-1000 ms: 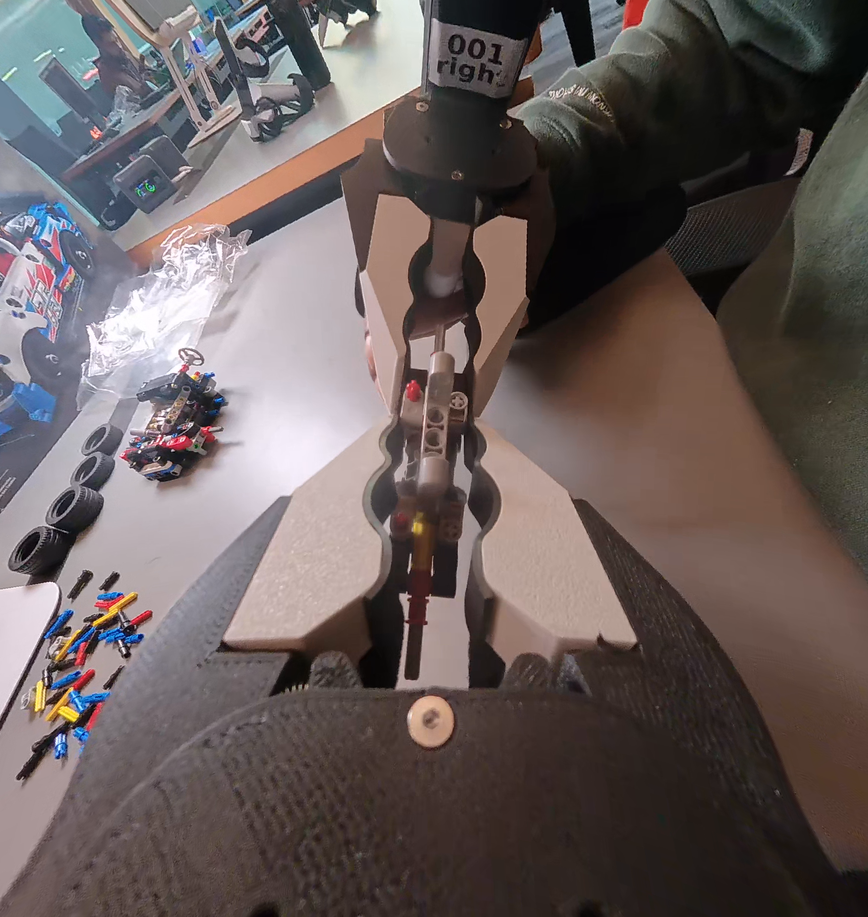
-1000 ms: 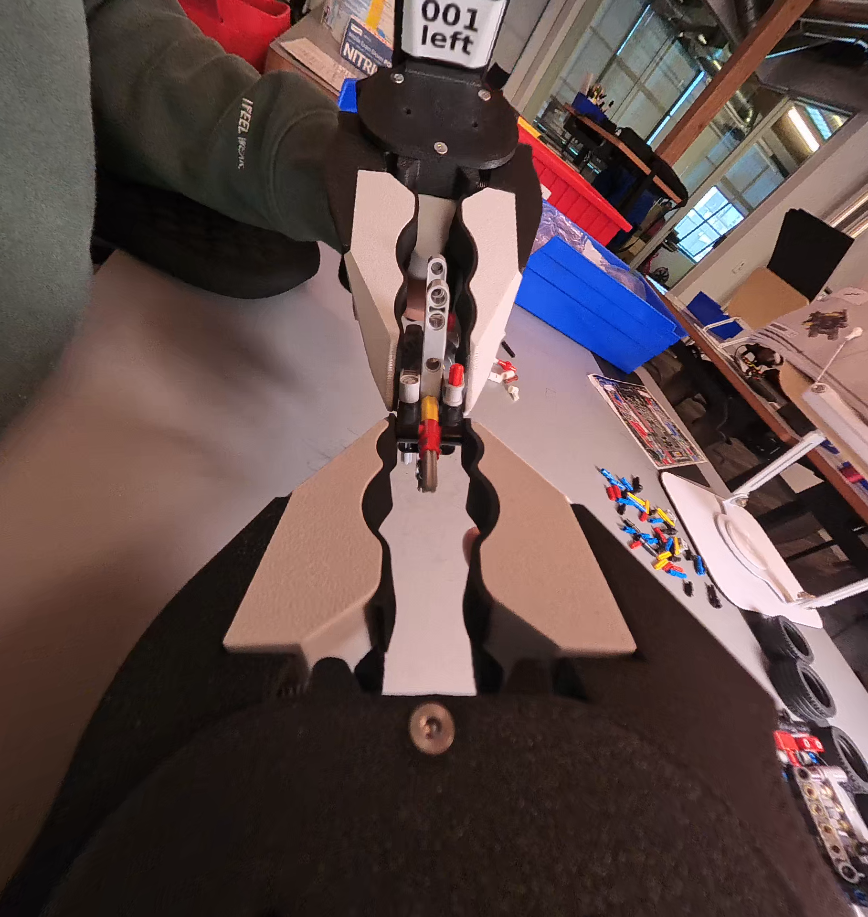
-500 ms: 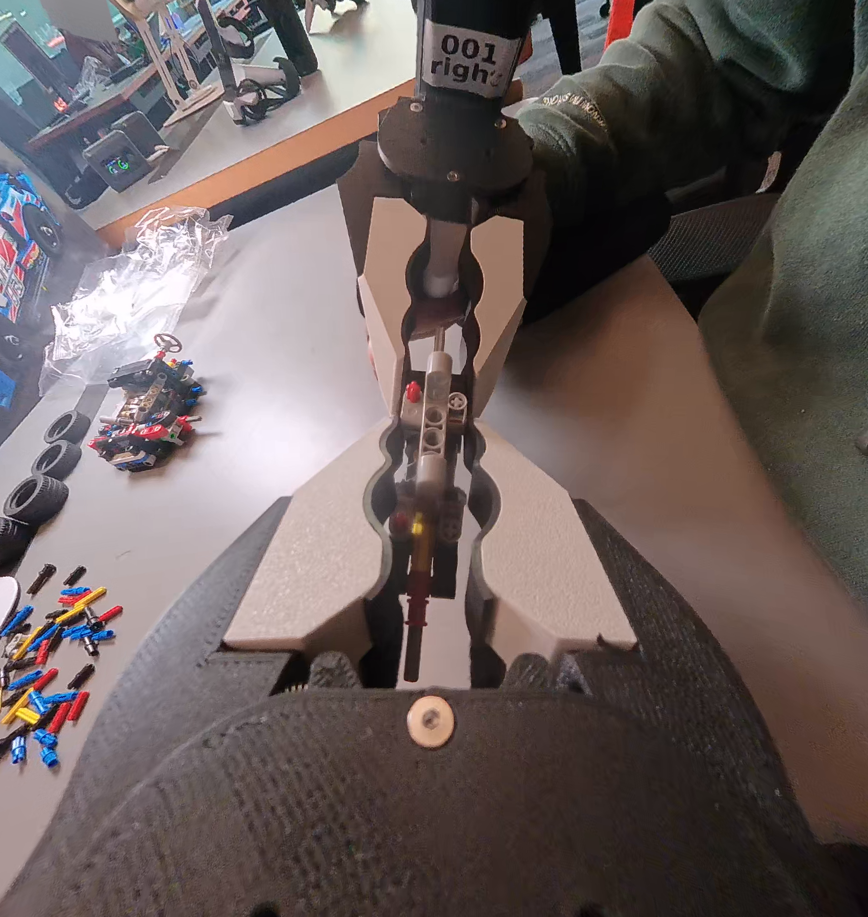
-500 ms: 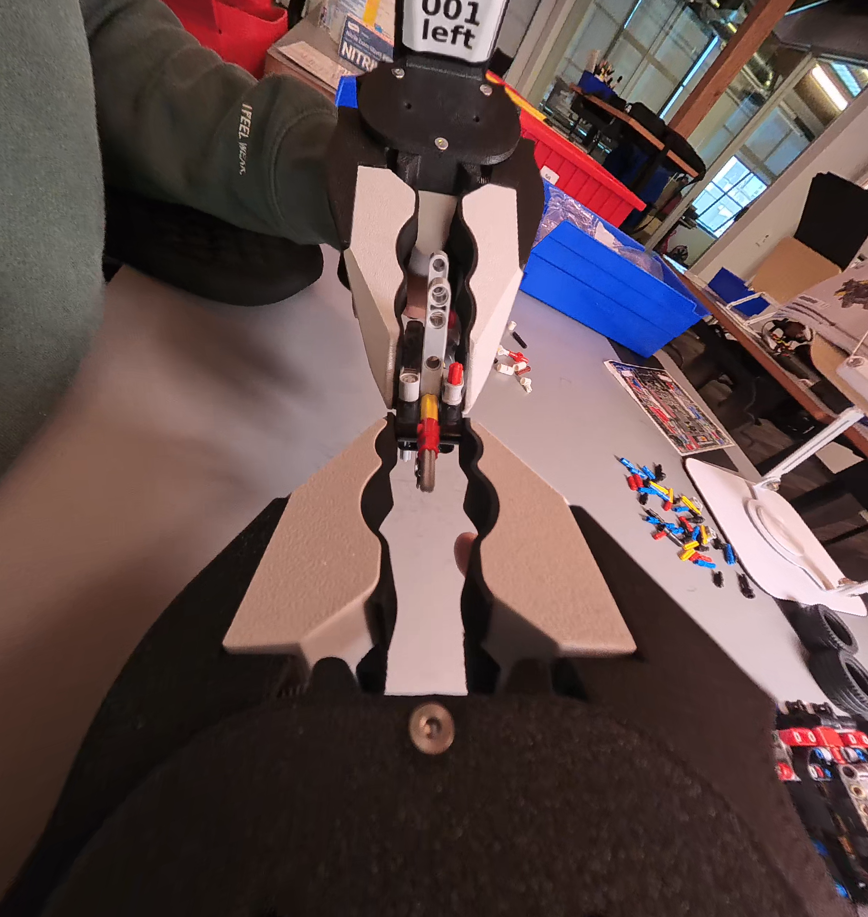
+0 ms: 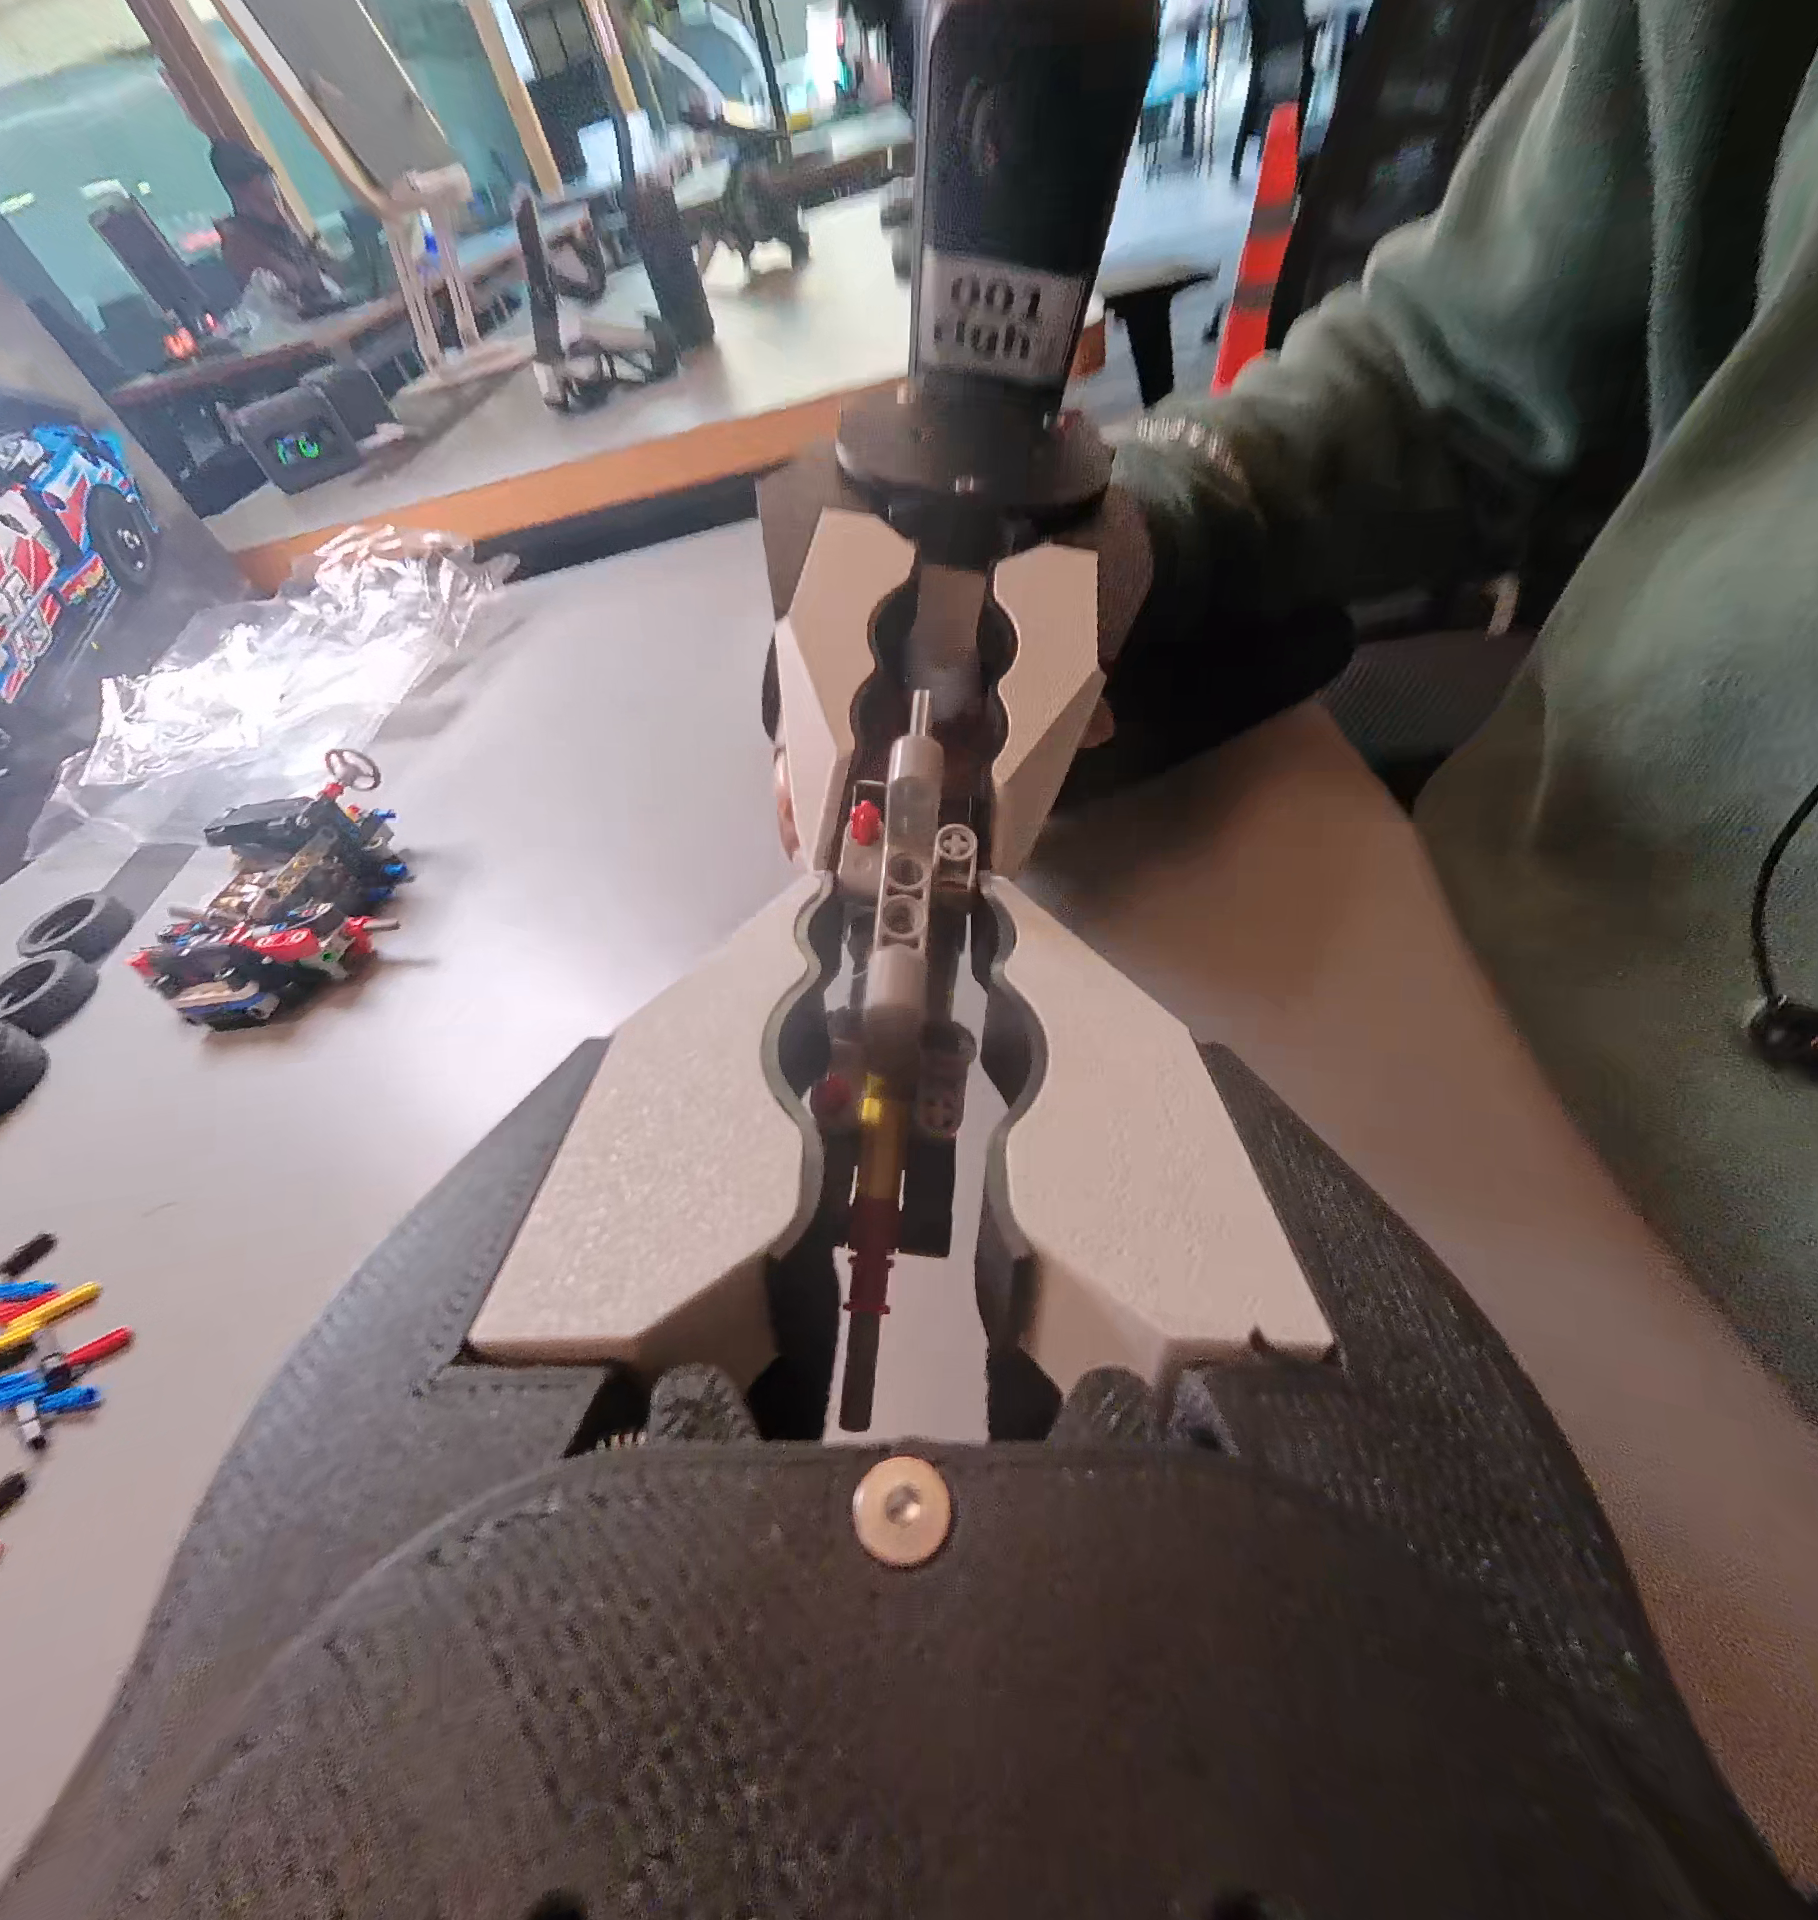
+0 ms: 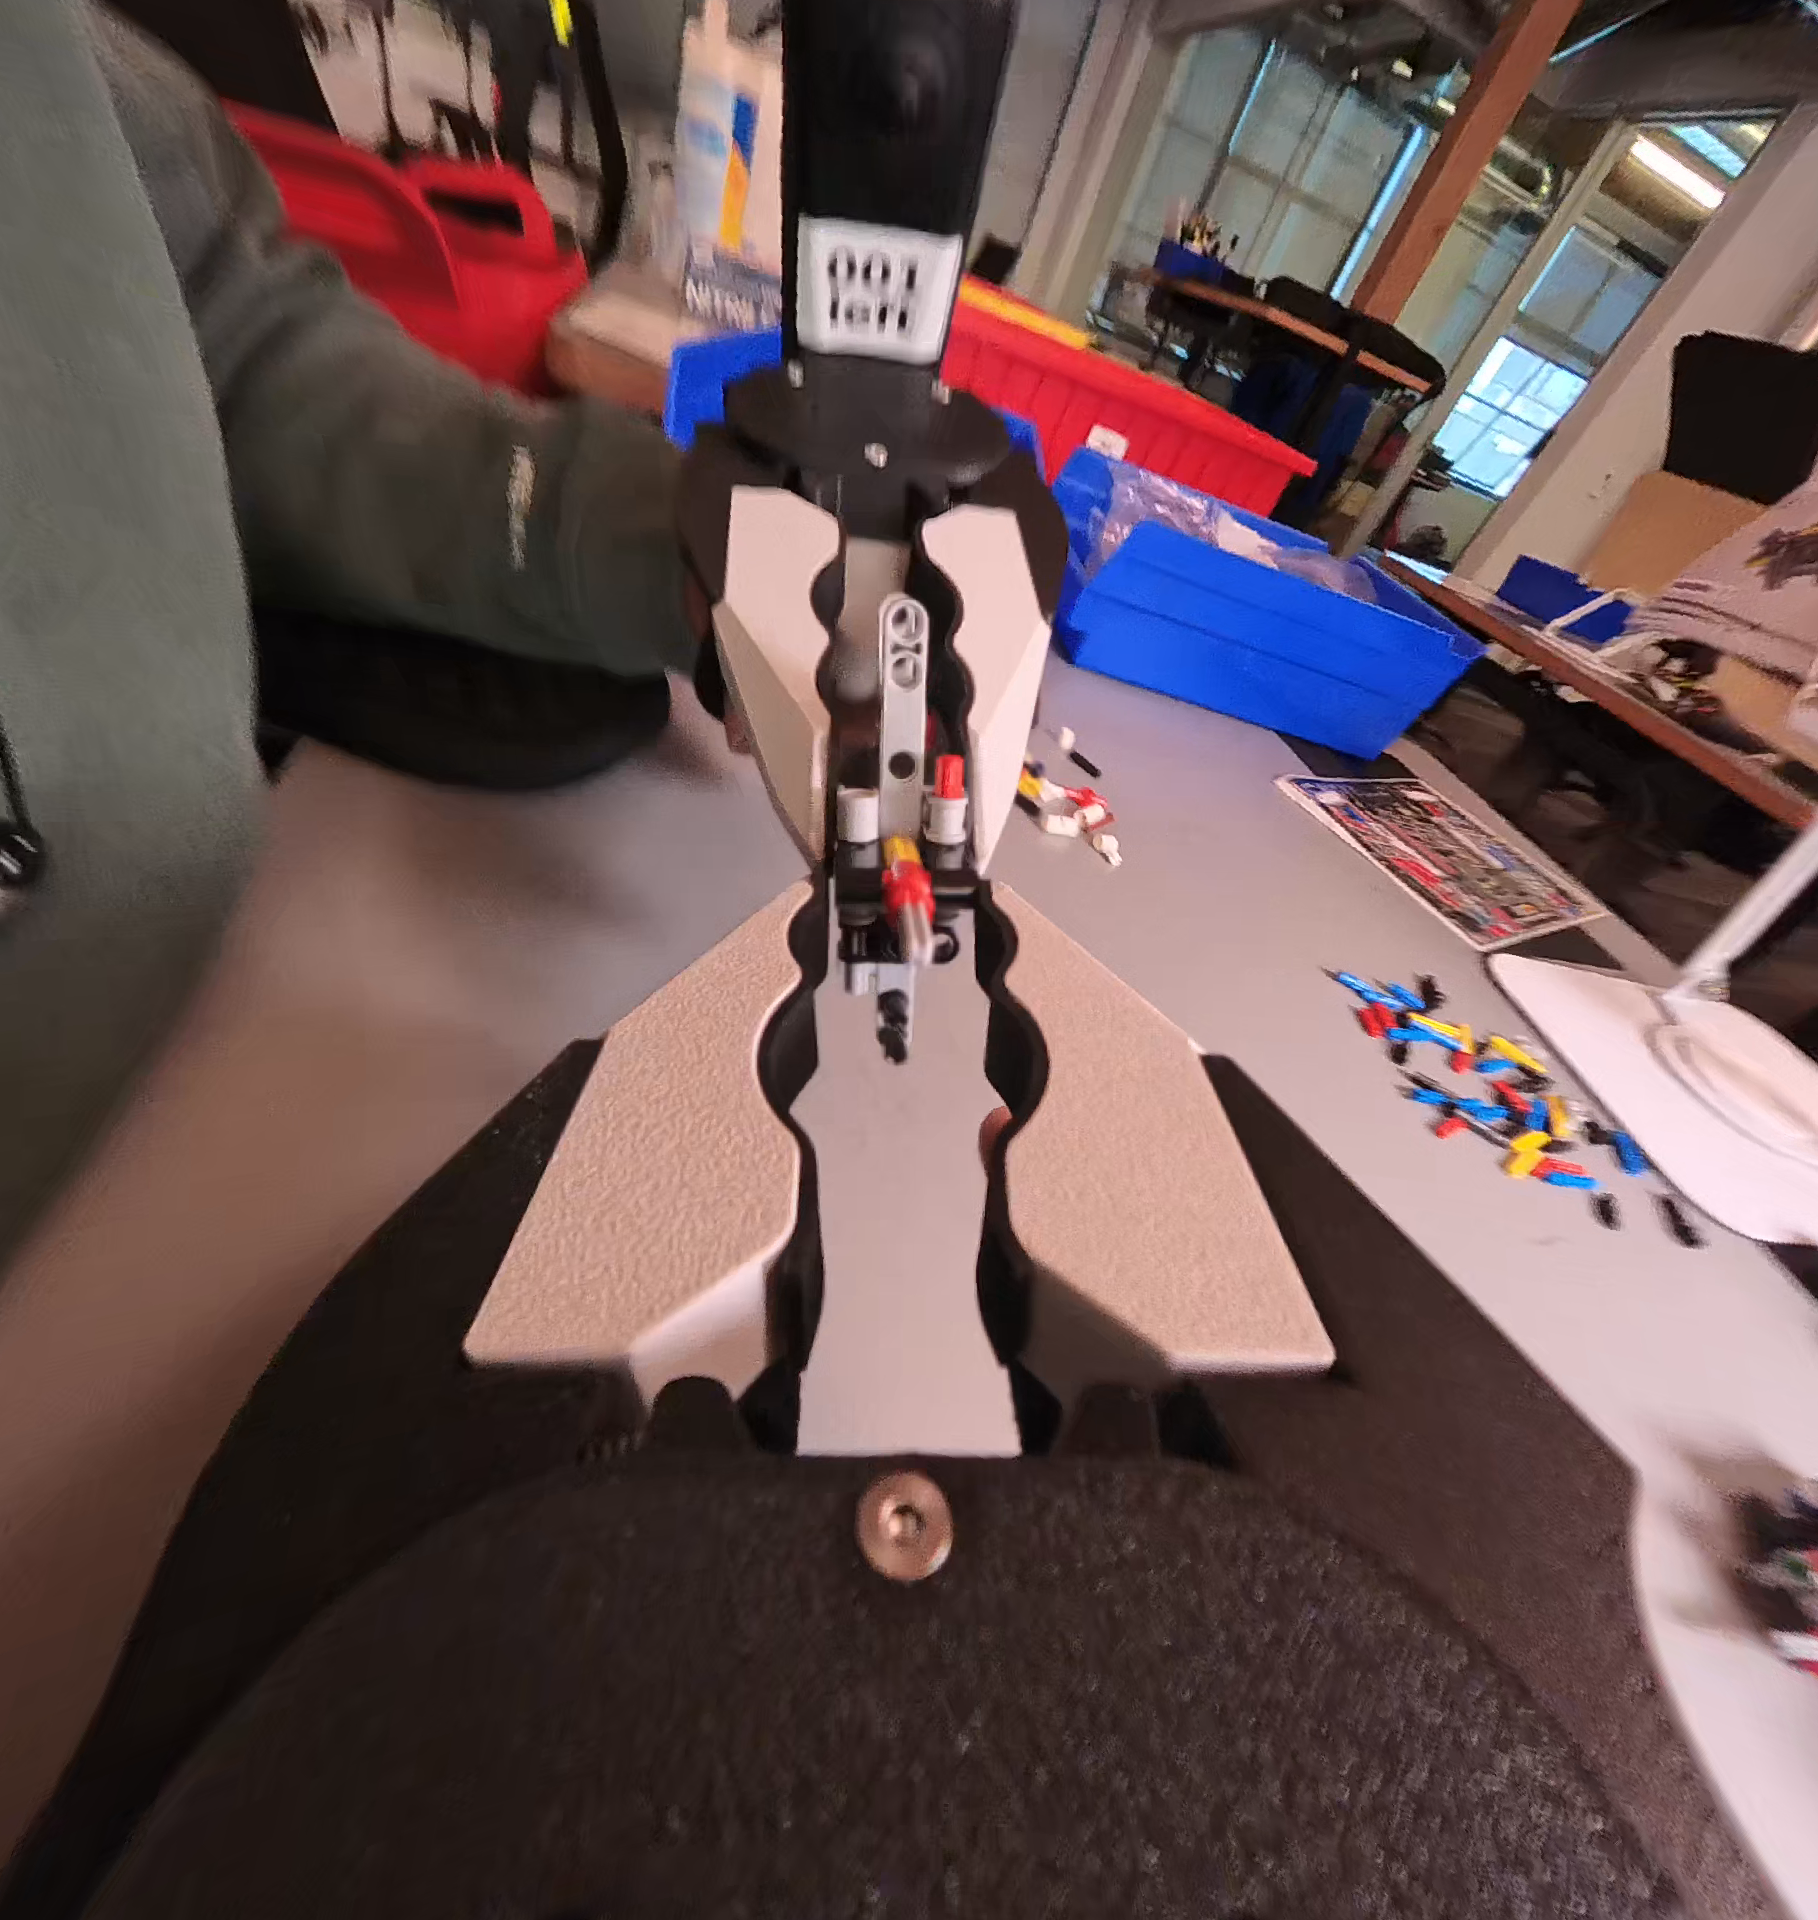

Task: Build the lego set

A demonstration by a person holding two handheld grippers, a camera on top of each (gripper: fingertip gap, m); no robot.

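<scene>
A small lego sub-assembly (image 5: 900, 914) hangs above the grey table (image 5: 593, 727), held from both ends. It has a grey holed beam (image 6: 903, 707), black frame parts, red and white bushes, and a yellow and red axle (image 5: 874, 1195). My left gripper (image 5: 905, 883) is shut on it, with the axle running back between its fingers. My right gripper (image 6: 900, 894) faces it tip to tip and is shut on the black end, where a short black pin (image 6: 892, 1023) sticks out. Each gripper also shows in the other's view, the right one (image 5: 905, 831) and the left one (image 6: 905, 847).
A partly built car chassis (image 5: 281, 904), black tyres (image 5: 37, 987), loose coloured pins (image 5: 32, 1351) and a clear bag (image 5: 261, 665) lie to the left. The right wrist view shows blue bins (image 6: 1258, 623), a printed sheet (image 6: 1435, 862), more pins (image 6: 1476, 1081) and a white lamp base (image 6: 1663, 1091). Both grippers' tips are close together, under 4 cm apart.
Both grippers, still joined tip to tip on the assembly, have swung and tilted together, so the background has shifted and blurred. Neither grip has changed.
</scene>
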